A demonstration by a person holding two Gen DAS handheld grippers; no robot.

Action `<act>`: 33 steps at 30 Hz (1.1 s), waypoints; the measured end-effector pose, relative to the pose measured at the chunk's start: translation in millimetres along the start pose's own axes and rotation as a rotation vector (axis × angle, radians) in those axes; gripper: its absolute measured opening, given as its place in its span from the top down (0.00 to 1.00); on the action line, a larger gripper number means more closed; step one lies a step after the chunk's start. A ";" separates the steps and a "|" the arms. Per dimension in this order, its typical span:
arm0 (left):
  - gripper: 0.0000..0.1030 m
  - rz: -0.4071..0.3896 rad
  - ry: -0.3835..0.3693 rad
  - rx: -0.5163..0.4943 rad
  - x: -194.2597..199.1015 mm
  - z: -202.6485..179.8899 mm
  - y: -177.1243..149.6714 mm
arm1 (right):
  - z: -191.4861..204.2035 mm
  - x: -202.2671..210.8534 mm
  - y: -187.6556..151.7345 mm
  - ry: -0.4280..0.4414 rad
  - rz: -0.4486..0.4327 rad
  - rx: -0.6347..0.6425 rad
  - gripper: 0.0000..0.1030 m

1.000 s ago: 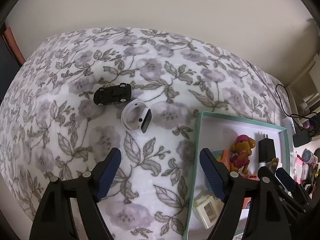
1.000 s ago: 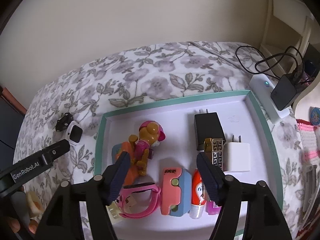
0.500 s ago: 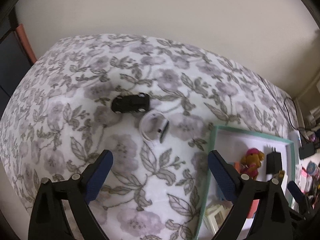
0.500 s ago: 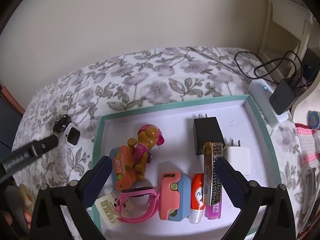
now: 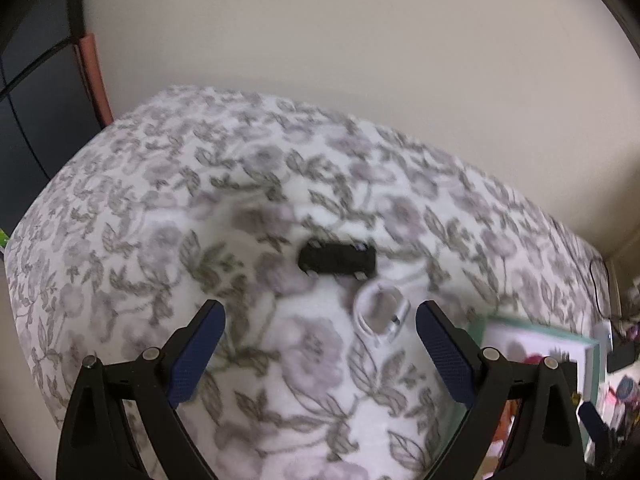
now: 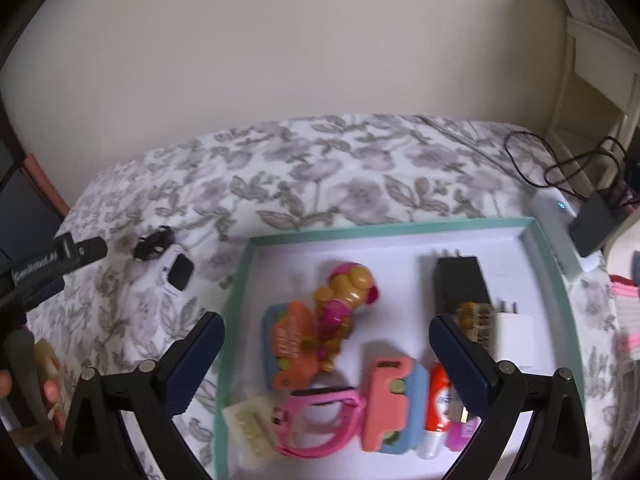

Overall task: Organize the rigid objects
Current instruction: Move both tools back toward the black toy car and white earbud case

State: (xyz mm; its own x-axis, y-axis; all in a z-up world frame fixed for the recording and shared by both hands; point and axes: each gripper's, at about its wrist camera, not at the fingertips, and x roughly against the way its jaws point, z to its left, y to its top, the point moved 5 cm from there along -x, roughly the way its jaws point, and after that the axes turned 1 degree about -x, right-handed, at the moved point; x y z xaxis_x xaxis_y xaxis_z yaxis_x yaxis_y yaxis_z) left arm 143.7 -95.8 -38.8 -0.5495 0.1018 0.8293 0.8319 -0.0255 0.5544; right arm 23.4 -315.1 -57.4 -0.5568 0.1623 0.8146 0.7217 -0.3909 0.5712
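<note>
On the bed, outside the tray [image 6: 236,320], lay a toy car [image 5: 338,259] and white watch [image 5: 380,312]. Our left gripper [image 5: 320,350] and right gripper [image 6: 326,360] both held fingers wide, empty. We judged the car light, stiff; grip its sides.

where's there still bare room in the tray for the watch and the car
The tray is bare along its far strip, between the far rim and the dog figure, and left of the black charger. The near half is crowded: pink watch, orange-blue toy, tubes, white plug. The white watch and black car lie on the floral cloth.
</note>
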 end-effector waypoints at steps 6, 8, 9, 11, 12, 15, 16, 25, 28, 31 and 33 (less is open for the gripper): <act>0.06 -0.007 -0.045 0.077 2.8 21.9 9.1 | 19.1 -7.7 -4.7 0.072 0.075 -0.007 0.00; 0.06 0.002 -0.057 0.081 0.9 26.3 9.4 | 24.7 -11.1 -7.1 0.088 0.089 -0.017 0.00; 0.06 0.000 -0.055 0.078 0.2 28.8 10.0 | 27.0 -12.0 -7.4 0.090 0.084 -0.015 0.00; 0.06 -0.012 -0.054 0.076 0.4 32.7 11.1 | 32.5 -13.1 -7.4 0.101 0.072 -0.009 0.00; 0.06 -0.017 -0.060 0.082 0.2 35.4 12.0 | 35.4 -13.2 -6.3 0.110 0.061 -0.007 0.00; 0.06 -0.035 -0.042 0.083 0.6 43.6 16.1 | 45.5 -14.8 -4.0 0.121 0.045 0.013 0.00; 0.06 -0.037 -0.032 0.078 0.0 46.3 17.8 | 50.1 -15.0 -2.8 0.123 0.032 0.021 0.00; 0.06 0.055 -0.043 0.062 -24.1 58.5 23.6 | 84.0 -23.0 8.2 0.140 0.016 0.083 0.00; 0.06 0.081 -0.054 0.068 -33.3 61.2 25.1 | 96.7 -28.1 13.6 0.162 0.017 0.101 0.00; 0.06 0.098 -0.065 0.086 -43.3 65.1 28.0 | 109.8 -37.9 18.9 0.173 0.029 0.115 0.00; 0.06 0.113 -0.063 0.098 -51.4 67.9 29.5 | 119.6 -47.8 21.6 0.188 0.046 0.117 0.00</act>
State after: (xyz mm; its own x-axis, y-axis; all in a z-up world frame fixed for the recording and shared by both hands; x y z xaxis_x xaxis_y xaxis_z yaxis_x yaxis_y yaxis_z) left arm 201.8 -34.3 -69.9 -0.4489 0.1662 0.8780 0.8933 0.0561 0.4460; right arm 114.8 -222.9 -72.1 -0.5813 -0.0294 0.8132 0.7848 -0.2844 0.5507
